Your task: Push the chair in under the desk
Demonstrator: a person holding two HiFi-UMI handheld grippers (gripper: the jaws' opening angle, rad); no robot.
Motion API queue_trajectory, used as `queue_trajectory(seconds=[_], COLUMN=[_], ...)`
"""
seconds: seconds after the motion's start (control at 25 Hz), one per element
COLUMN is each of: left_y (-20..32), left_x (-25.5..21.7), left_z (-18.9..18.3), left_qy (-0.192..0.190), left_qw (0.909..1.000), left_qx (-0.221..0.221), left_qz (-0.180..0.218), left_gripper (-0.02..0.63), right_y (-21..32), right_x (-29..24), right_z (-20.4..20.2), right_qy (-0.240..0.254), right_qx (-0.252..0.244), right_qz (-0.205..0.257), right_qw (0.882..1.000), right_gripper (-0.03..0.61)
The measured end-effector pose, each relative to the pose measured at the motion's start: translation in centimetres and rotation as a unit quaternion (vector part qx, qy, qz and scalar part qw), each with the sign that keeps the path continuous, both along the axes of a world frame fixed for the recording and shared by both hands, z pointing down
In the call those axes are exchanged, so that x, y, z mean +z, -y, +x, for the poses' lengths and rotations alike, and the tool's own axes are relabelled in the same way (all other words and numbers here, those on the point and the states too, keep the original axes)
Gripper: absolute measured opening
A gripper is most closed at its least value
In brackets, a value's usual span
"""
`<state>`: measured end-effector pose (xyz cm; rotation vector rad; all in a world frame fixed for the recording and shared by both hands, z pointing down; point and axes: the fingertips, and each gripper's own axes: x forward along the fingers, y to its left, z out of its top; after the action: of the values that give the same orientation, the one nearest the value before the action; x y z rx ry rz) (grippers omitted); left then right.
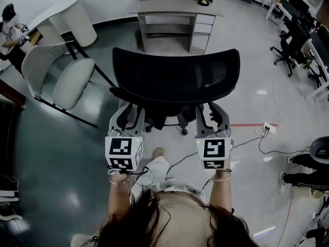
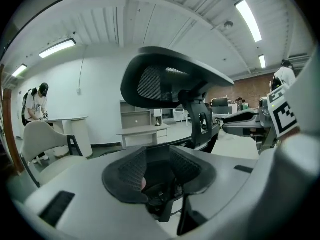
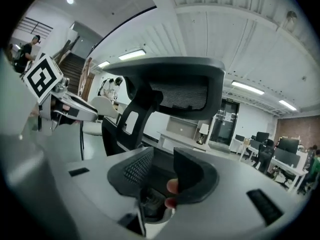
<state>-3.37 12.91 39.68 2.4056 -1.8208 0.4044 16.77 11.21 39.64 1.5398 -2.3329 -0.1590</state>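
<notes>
I see a glossy grey office floor (image 1: pixel 61 153), a cable (image 1: pixel 247 140) trailing at right and a white chair (image 1: pixel 67 76) at left. The black mesh chair (image 1: pixel 175 76) stands upright near me, well apart from the far grey desk (image 1: pixel 175 6). Its back faces me and its wide backrest runs left to right. The left gripper (image 1: pixel 127 112) and right gripper (image 1: pixel 212 112) sit just under the backrest's lower edge. Both have their jaws apart, with nothing between them.

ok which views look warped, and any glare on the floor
Left gripper view and right gripper view: strong fisheye, black corners; left gripper view: ceiling light blown out; head view: mild edge bend, soft glare patches on the floor.
</notes>
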Motion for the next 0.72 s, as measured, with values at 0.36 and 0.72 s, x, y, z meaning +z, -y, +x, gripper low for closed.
queue_trajectory(seconds=[0.36,0.72], left_y=[3.3,5.2], left_x=[1.0,2.5], left_z=[-0.6,-0.6], left_qy=[0.093,0.219], left_qw=[0.9956,0.9751], left_qx=[0.006,0.028], left_qz=[-0.01,-0.025], left_gripper=[0.193,0.241], right_y=[3.3,5.0], right_x=[1.8,3.0], right_z=[0.8,0.3], right_qy=[-0.117,-0.183], right_qx=[0.029,0.031], right_qz=[0.005,0.005], right_qw=[0.993,0.983], right_gripper=[0.164,0.211])
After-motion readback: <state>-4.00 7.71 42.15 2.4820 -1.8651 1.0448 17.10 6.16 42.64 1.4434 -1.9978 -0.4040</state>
